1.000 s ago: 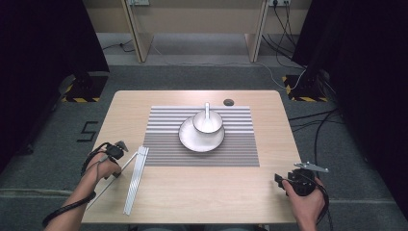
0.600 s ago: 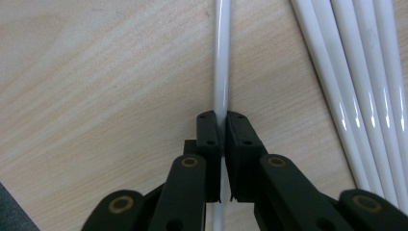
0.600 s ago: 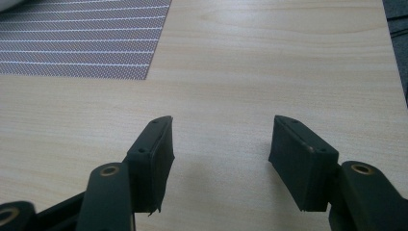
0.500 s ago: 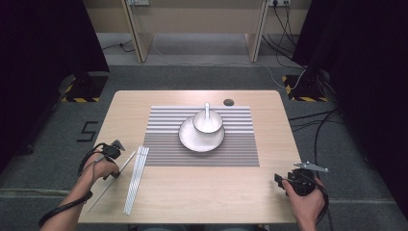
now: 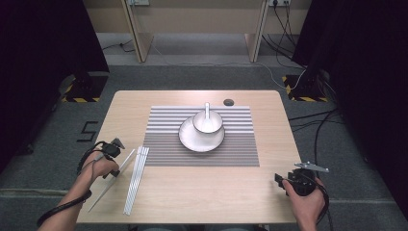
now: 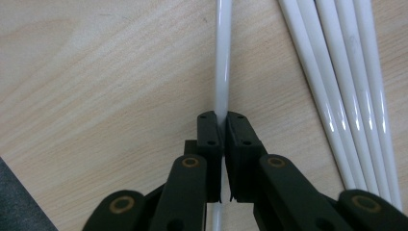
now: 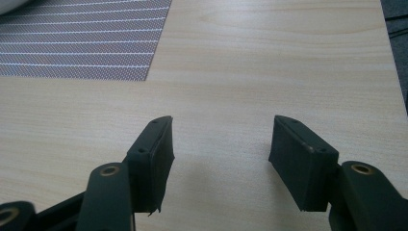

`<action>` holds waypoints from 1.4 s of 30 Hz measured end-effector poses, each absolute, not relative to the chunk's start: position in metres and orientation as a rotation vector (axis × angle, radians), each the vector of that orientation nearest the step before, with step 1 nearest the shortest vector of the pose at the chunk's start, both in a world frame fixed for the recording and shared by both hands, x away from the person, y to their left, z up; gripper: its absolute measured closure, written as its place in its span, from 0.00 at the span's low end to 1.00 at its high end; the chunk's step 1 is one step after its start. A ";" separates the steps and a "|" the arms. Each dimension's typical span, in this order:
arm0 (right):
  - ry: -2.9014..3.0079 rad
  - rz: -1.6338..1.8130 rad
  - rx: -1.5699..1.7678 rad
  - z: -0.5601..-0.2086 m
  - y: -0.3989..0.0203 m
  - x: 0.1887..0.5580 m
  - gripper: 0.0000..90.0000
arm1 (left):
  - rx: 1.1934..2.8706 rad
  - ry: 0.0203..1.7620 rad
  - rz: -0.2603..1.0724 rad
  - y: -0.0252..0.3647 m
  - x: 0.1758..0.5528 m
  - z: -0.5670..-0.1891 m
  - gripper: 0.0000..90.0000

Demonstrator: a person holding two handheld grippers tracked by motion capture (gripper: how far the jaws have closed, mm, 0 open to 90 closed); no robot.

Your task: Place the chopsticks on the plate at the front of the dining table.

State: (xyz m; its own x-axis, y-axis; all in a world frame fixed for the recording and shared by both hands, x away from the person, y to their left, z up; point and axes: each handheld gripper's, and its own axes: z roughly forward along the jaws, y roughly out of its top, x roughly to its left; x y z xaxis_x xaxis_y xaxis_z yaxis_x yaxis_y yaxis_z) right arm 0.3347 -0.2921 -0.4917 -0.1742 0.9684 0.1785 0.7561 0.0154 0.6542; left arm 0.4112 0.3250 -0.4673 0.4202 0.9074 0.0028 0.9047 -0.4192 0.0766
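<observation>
Near the table's left front, my left gripper (image 5: 114, 156) (image 6: 223, 120) is shut on one white chopstick (image 5: 111, 179) (image 6: 223, 72), which slants away from the rest. Several more white chopsticks (image 5: 136, 179) (image 6: 339, 82) lie side by side just to its right. A white bowl (image 5: 208, 121) with a white spoon (image 5: 207, 111) in it stands on a white plate (image 5: 192, 140) on the grey striped mat (image 5: 240, 144). My right gripper (image 5: 280, 179) (image 7: 219, 161) rests at the right front corner, open, with bare wood between its jaws.
A small dark round cap (image 5: 228, 102) sits in the table top behind the mat. The mat's corner (image 7: 82, 43) shows ahead of my right gripper. The table edge and grey carpet (image 7: 397, 19) lie close on its right. Cables trail on the floor.
My left gripper has pulled one chopstick out of the bundle and swung it leftward, so it now slants apart from the others. The right gripper has not moved.
</observation>
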 end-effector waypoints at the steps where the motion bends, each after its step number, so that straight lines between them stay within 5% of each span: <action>1: 1.980 0.928 1.770 -0.492 -0.292 0.335 0.46 | 2.591 1.659 0.063 0.325 0.412 -0.466 0.94; 42: 1.982 0.929 1.767 -0.491 -0.293 0.335 0.45 | 2.545 1.616 0.112 0.293 0.435 -0.433 0.94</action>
